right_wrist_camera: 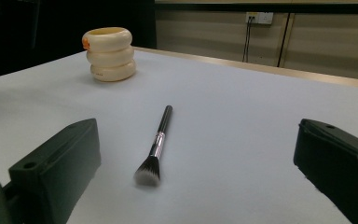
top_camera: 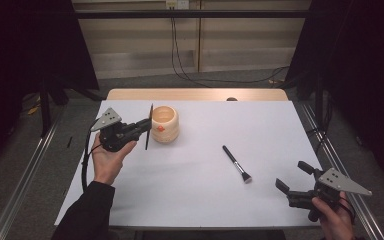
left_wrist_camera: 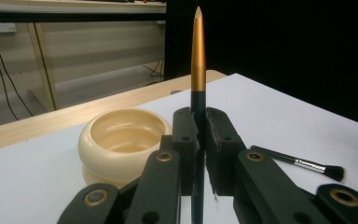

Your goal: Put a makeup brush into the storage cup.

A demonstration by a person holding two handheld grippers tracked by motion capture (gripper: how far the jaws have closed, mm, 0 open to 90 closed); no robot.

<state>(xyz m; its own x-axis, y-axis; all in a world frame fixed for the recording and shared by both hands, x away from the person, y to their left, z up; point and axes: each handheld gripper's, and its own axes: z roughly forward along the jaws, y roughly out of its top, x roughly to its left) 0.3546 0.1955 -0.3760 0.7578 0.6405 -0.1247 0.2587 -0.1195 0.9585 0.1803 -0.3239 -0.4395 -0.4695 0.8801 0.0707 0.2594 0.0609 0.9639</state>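
My left gripper (top_camera: 146, 126) is shut on a slim stick (left_wrist_camera: 197, 56), dark below, gold above, ending in a pale point. It stands upright between the pads (left_wrist_camera: 219, 135), just left of a cream ribbed pot (top_camera: 164, 123). In the left gripper view the open pot (left_wrist_camera: 121, 140) sits close behind and left of the jaws. A black make-up brush (top_camera: 237, 163) with a silver collar lies flat mid-table, bristles toward the near edge. My right gripper (top_camera: 292, 181) stands open at the near right. In the right gripper view, the brush (right_wrist_camera: 157, 142) lies ahead between the parted jaws and apart from them.
A white sheet (top_camera: 200, 190) covers the table, with a wooden strip (top_camera: 195, 94) at the far edge. Metal rails (top_camera: 25, 165) run along both sides of the table. Cables (top_camera: 180, 60) hang down the back wall to the floor.
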